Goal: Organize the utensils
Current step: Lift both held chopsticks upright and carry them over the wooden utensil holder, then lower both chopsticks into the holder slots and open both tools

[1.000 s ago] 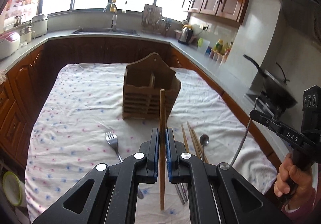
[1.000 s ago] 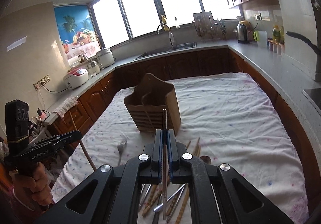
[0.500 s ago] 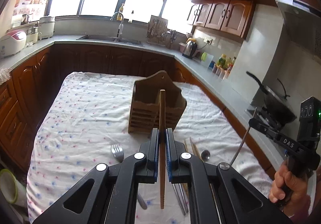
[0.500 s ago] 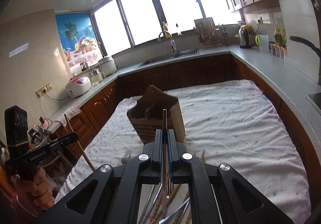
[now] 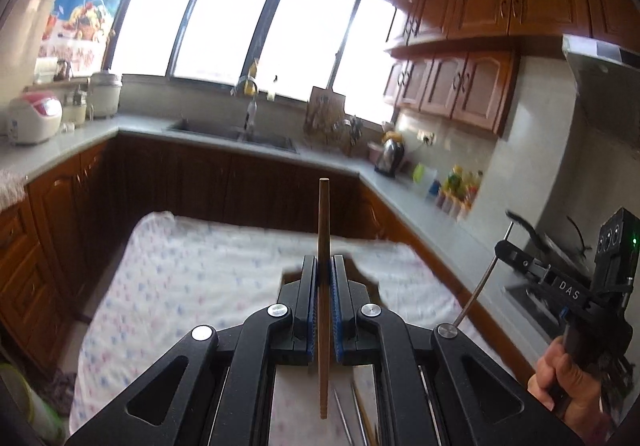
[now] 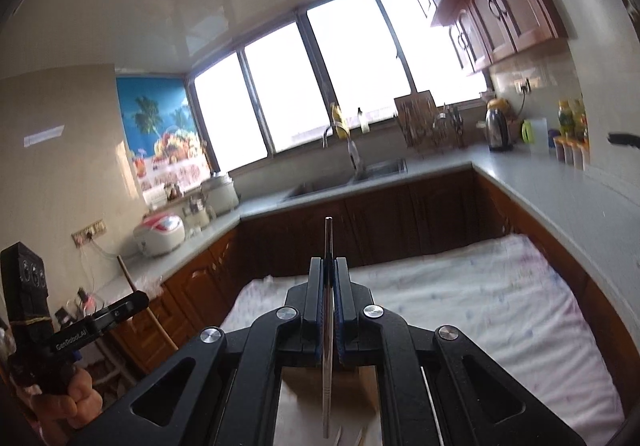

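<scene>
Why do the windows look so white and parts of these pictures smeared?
Left wrist view: windows blown out by daylight, tablecloth smeared by motion, wooden chopstick sharp. Right wrist view: the same window glare, cabinets bowed by the fisheye, metal chopstick crisp.

Two grippers: the left gripper [image 5: 324, 274] pinches one wooden chopstick [image 5: 323, 230], the right gripper [image 6: 329, 274] one metal chopstick [image 6: 328, 246]. Below the left gripper lie at least two more thin utensils [image 5: 352, 418], count uncertain.

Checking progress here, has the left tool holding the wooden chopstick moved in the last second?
Yes. The left tool has risen and tilted upward: the wooden chopstick tip now overlaps the dark cabinets, not the holder.
</scene>
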A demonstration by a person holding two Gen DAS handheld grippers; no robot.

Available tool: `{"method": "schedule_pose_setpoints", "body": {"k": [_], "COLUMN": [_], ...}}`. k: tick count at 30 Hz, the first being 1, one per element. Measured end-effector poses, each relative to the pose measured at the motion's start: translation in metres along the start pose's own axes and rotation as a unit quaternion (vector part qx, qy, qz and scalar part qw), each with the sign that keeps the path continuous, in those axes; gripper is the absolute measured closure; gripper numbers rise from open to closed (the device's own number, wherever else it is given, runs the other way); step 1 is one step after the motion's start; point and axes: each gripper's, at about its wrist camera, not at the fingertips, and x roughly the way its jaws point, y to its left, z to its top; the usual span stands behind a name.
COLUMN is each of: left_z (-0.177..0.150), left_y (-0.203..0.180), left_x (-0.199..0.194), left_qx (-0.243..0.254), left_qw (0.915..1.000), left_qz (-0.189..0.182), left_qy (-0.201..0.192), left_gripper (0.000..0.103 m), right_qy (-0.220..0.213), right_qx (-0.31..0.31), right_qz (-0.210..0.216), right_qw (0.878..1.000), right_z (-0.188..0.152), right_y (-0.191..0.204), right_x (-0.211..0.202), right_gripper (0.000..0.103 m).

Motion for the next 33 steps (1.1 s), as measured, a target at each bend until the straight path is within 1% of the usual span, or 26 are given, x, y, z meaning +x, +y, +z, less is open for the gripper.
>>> {"method": "schedule_pose_setpoints", "body": {"k": [4,7,11,14,18,24,28,29,31,33], "left_z": [0.015,0.019,0.012,-0.002,-0.029,-0.054,-0.053,-0.054,-0.047,-0.04], "left_y": [0.005,0.009,0.013,0.016,0.018,0.017,0.022,0.022,0.026,0.025], "left_x": [0.025,0.051,0.09,0.12,0.158,0.201,0.222,0.225,0.223,0.218], "left_qx": [0.0,-0.008,-0.019,-0.023,-0.036,-0.036,-0.042,-0.041,-0.04,-0.044], "left_qw": [0.9996,0.9989,0.9978,0.997,0.9969,0.9972,0.9974,0.9972,0.997,0.9971], "left_qz": [0.008,0.019,0.031,0.046,0.054,0.062,0.059,0.062,0.066,0.062], "left_qy": [-0.028,-0.043,-0.056,-0.059,-0.044,-0.021,-0.002,-0.005,0.001,0.002], "left_gripper": [0.099,0.099,0.099,0.099,0.099,0.099,0.098,0.098,0.097,0.097], "right_qy": [-0.022,-0.03,-0.028,-0.029,-0.025,-0.002,0.007,0.011,0.018,0.022], "right_qx": [-0.002,-0.001,0.008,0.014,0.034,0.048,0.054,0.053,0.049,0.046], "right_qz": [-0.007,-0.015,-0.018,-0.021,-0.022,-0.026,-0.028,-0.026,-0.026,-0.026], "right_qw": [1.0,0.999,0.999,0.999,0.999,0.999,0.998,0.998,0.998,0.998], "right_z": [0.016,0.017,0.002,-0.016,-0.044,-0.069,-0.073,-0.071,-0.068,-0.069], "right_y": [-0.003,-0.007,-0.018,-0.026,-0.039,-0.047,-0.051,-0.052,-0.053,-0.052], "right_x": [0.024,0.046,0.074,0.09,0.107,0.123,0.124,0.124,0.124,0.125], "right_gripper": [0.098,0.098,0.098,0.098,0.098,0.098,0.098,0.098,0.098,0.098]}}
